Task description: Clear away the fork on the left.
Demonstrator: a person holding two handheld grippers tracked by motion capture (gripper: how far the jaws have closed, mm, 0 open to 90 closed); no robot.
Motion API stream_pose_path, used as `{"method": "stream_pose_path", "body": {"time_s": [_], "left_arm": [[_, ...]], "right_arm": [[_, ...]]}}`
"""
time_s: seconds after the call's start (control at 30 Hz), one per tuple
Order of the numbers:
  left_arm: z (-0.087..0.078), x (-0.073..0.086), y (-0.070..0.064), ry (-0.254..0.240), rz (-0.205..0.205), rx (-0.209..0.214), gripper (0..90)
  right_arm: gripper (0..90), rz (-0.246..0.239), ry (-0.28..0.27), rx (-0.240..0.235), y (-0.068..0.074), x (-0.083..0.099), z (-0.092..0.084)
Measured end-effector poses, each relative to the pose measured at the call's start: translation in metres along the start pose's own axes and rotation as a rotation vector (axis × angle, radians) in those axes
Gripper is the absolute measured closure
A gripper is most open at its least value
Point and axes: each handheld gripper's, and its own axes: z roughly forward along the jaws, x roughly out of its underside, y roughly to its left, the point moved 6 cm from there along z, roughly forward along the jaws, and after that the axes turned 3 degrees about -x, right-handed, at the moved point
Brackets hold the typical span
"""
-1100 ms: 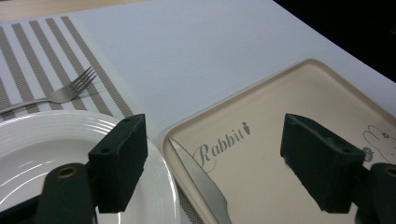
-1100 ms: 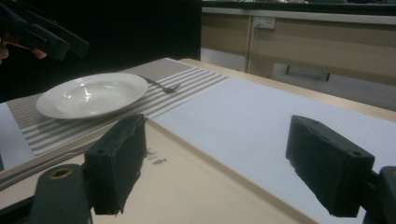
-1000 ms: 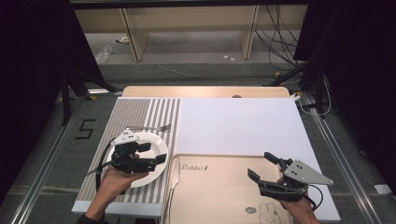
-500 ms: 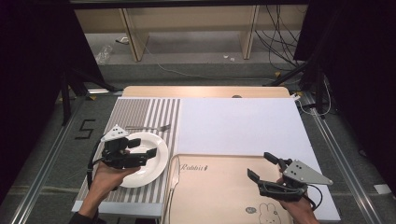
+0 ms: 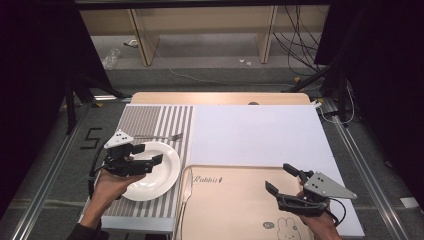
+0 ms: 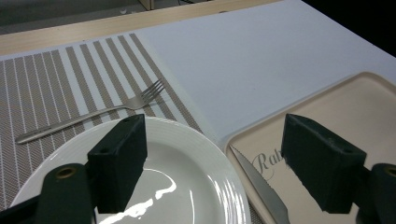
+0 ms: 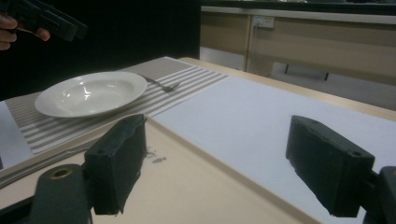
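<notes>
A white plate (image 5: 155, 172) sits on a striped placemat (image 5: 150, 117), with a fork (image 5: 155, 136) lying just behind it. My left gripper (image 5: 150, 153) hovers open over the plate's left part, holding nothing. From the left gripper view, the plate (image 6: 187, 186), the fork (image 6: 93, 114) and a knife (image 6: 259, 186) lie below the open jaws. That knife (image 5: 184, 187) rests along the left edge of a beige tray (image 5: 235, 205). My right gripper (image 5: 278, 176) stands open and empty over the tray's right part, seen low above the tray (image 7: 187, 186) in its own view.
A white mat (image 5: 255, 132) covers the table behind the tray. The right gripper view shows the plate (image 7: 88, 95), the fork (image 7: 161, 84) and the other gripper (image 7: 46, 21) at the top left. Cables and shelving lie on the floor beyond the table.
My left gripper has drifted left and a little back, from over the plate's middle toward its left rim, baring more of the plate. The right gripper has stayed put.
</notes>
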Motion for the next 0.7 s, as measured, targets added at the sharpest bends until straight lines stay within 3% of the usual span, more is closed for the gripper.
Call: {"method": "stream_pose_path", "body": {"time_s": [0.23,0.33,0.57,0.7], "left_arm": [[0.002,-0.009,0.016,0.005,-0.005,-0.007,22.4],[0.004,-0.012,0.024,0.018,0.012,-0.02,22.4],[0.02,-0.02,0.041,0.093,0.052,-0.052,22.6],[0.033,-0.023,0.051,0.142,0.097,-0.077,22.7]], "right_arm": [[21.1,0.005,0.005,0.004,-0.001,0.001,0.001],[21.1,0.001,0.007,0.004,-0.001,0.001,0.001],[21.1,0.006,0.006,0.005,-0.001,0.001,0.001],[21.1,0.005,0.004,0.002,-0.001,0.001,0.001]]}}
